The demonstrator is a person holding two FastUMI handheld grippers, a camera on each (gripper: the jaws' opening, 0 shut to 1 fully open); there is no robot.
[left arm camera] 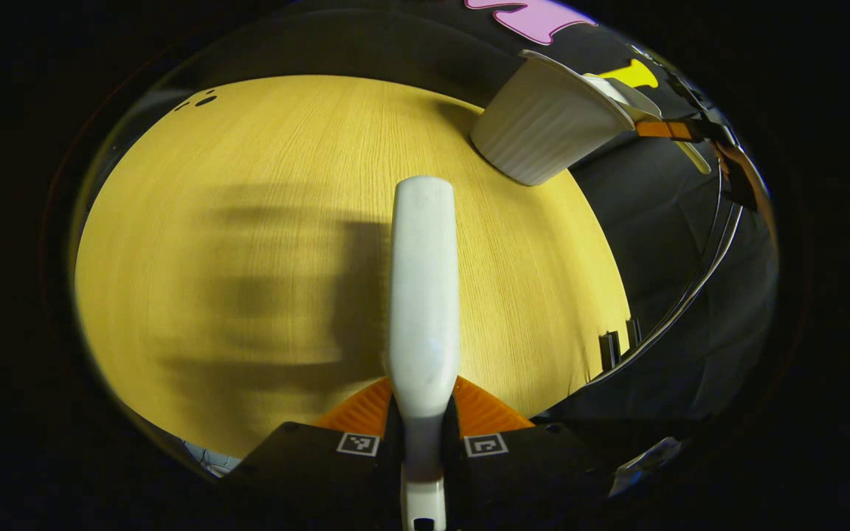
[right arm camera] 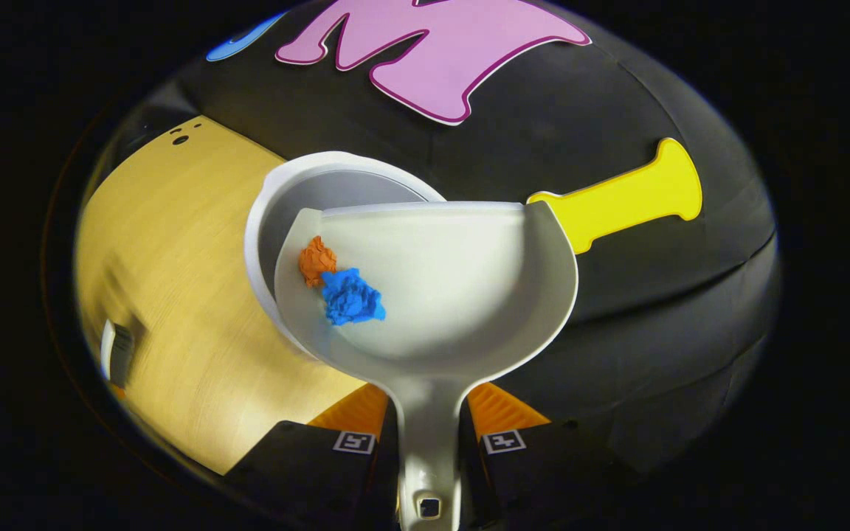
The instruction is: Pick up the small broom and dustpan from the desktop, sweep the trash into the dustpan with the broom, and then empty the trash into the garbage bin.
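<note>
- Yellow wood-grain desktop [left arm camera: 248, 243] spreads across the left gripper view, shadowed near the middle.
- White ribbed garbage bin [left arm camera: 543, 125] sits at the desk's far right edge; in the right gripper view its rim [right arm camera: 277, 192] shows behind the dustpan.
- White dustpan [right arm camera: 454, 287] hangs over the bin's mouth, its handle clamped between the right gripper's [right arm camera: 429, 435] fingers.
- Pale broom handle [left arm camera: 423, 295] runs straight away from the left gripper [left arm camera: 423, 435], whose fingers are closed on it; the bristles cannot be seen.
- Blue paper wad [right arm camera: 351, 296] lies on the pan's left side.
- Orange paper wad [right arm camera: 316, 259] touches it, just farther along.
</note>
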